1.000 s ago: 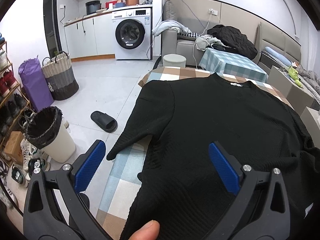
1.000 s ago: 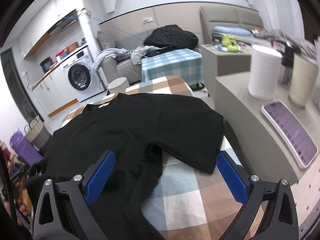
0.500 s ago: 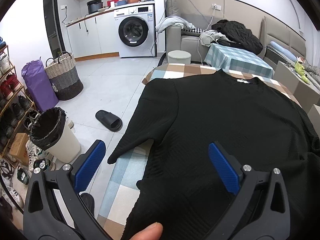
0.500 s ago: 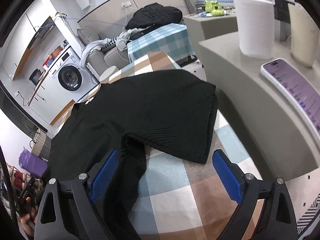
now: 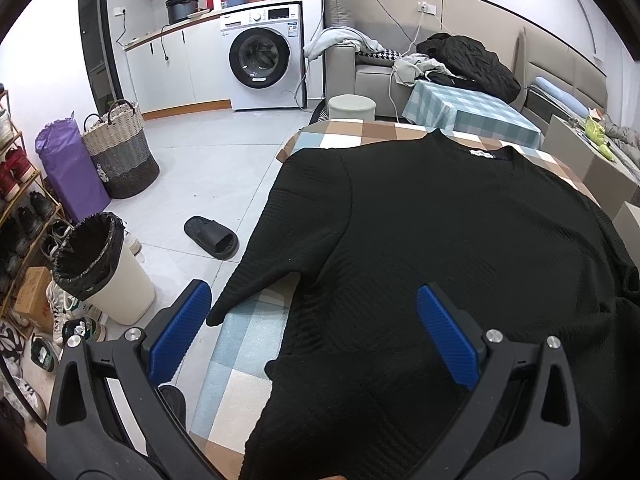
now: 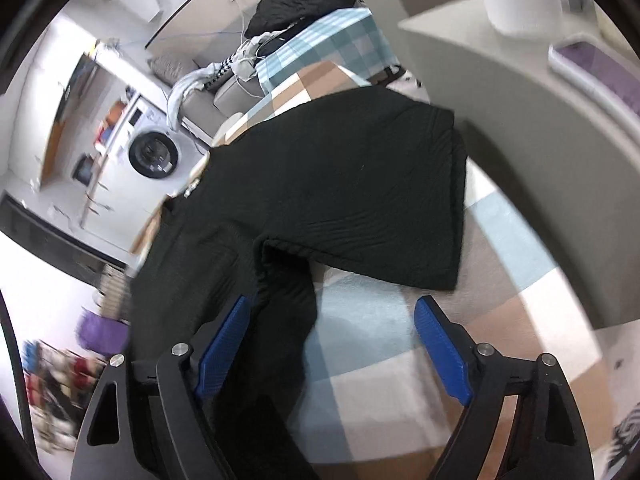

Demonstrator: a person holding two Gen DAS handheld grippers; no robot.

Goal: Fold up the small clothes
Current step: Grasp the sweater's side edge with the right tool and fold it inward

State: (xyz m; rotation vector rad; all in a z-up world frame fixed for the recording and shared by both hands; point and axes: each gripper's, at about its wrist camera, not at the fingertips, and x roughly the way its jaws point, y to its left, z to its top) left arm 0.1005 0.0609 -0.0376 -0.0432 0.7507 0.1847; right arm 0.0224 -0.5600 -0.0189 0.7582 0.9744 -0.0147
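Note:
A black short-sleeved top (image 5: 440, 220) lies spread flat on the checked tablecloth (image 5: 248, 344), collar at the far end. My left gripper (image 5: 312, 300) hovers open over the top's left side, below the left sleeve, with nothing between its blue pads (image 5: 180, 328). In the right wrist view the top (image 6: 340, 172) shows its right sleeve spread out and its side edge bunched into a narrow ridge. My right gripper (image 6: 332, 308) is low over that ridge, its jaws closing but still wide. The fabric lies between the pads (image 6: 440, 352), nearer the left one, and they do not press on it.
Left of the table on the floor are a lined waste bin (image 5: 100, 264), a black slipper (image 5: 212, 237), a woven basket (image 5: 120, 152) and shoe racks. A grey counter (image 6: 540, 120) stands close on the table's right side. A washing machine (image 5: 264, 68) and a sofa are beyond.
The right gripper has dropped toward the top's right side edge, rolled so the view tilts, and its jaws have narrowed. The left gripper has barely shifted; the fingertip at its bottom edge is gone.

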